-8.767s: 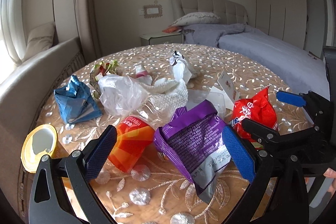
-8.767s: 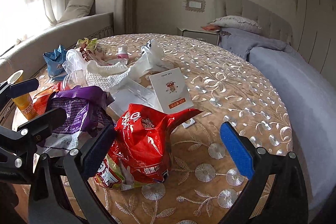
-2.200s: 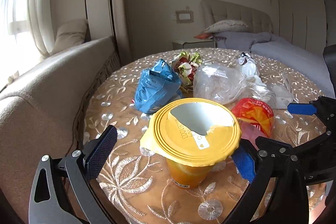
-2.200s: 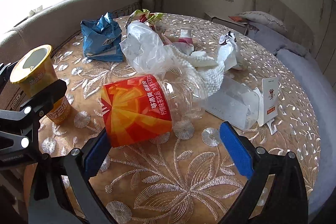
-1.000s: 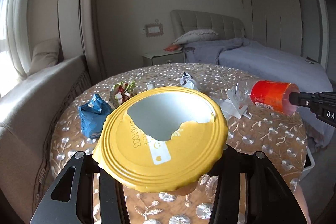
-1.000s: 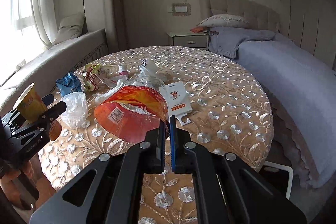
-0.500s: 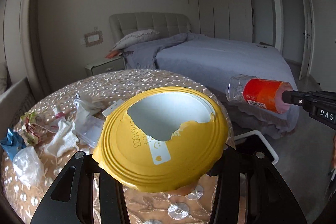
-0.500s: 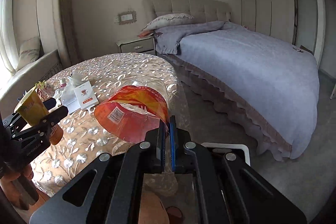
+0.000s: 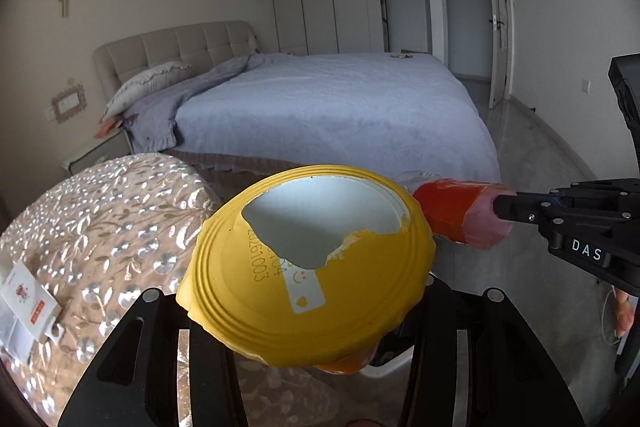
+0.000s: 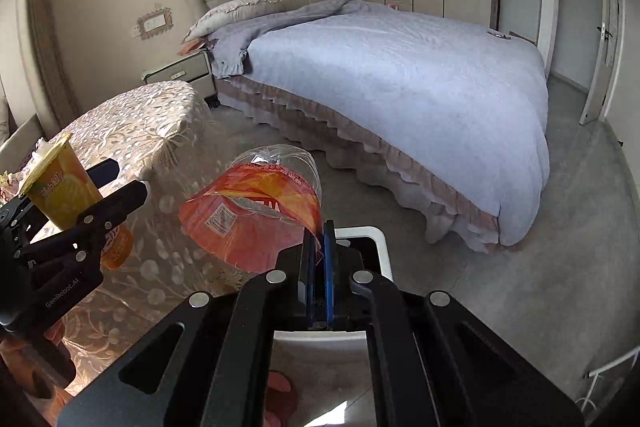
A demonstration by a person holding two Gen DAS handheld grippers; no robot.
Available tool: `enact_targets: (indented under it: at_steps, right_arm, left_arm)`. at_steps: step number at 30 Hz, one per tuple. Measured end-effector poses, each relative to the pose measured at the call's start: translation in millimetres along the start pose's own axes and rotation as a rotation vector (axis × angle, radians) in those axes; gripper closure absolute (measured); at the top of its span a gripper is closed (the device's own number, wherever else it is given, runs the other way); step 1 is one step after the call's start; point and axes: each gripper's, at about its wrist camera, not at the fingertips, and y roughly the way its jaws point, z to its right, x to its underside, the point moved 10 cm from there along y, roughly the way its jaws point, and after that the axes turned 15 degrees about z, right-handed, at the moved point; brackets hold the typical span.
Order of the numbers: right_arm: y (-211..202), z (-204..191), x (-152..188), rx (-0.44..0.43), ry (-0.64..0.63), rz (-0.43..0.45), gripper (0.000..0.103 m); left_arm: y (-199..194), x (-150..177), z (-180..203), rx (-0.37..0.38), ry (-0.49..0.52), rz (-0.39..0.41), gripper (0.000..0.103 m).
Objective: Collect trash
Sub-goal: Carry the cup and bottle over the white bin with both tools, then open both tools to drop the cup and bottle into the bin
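My left gripper (image 9: pixel 316 311) is shut on a yellow drink cup (image 9: pixel 308 283) with a torn foil lid; the cup fills the lower middle of the left wrist view and also shows in the right wrist view (image 10: pixel 60 187). My right gripper (image 10: pixel 318 239) is shut on the edge of a clear plastic bottle with an orange-red label (image 10: pixel 256 215), held in the air; the bottle also shows in the left wrist view (image 9: pixel 460 217). A white bin (image 10: pixel 378 247) lies just beyond the right gripper, mostly hidden behind it and the bottle.
The round table with a beige embroidered cloth (image 9: pixel 100 227) is at the left, with a white card (image 9: pixel 28 303) on it. A large bed with a lilac cover (image 10: pixel 400 75) fills the middle. Grey floor (image 10: pixel 560 267) stretches right toward a door.
Both grippers have swung right, away from the table, carrying the cup and the bottle. The table has slid to the left edge and the bin now shows under the right gripper.
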Motion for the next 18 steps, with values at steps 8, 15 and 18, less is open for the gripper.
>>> enact_targets:
  at_steps: [8,15,18]
  right_arm:
    - [51,43,40,0.034,0.051,-0.127,0.098]
    - [99,52,74,0.042,0.065,-0.224,0.098]
    - [117,54,86,0.053,0.057,-0.255,0.098]
  left_arm:
    - [71,39,37,0.112,0.038,-0.066,0.057]
    - [121,82,58,0.173,0.106,-0.175,0.057]
    - [138,98,60,0.182,0.110,-0.212,0.057]
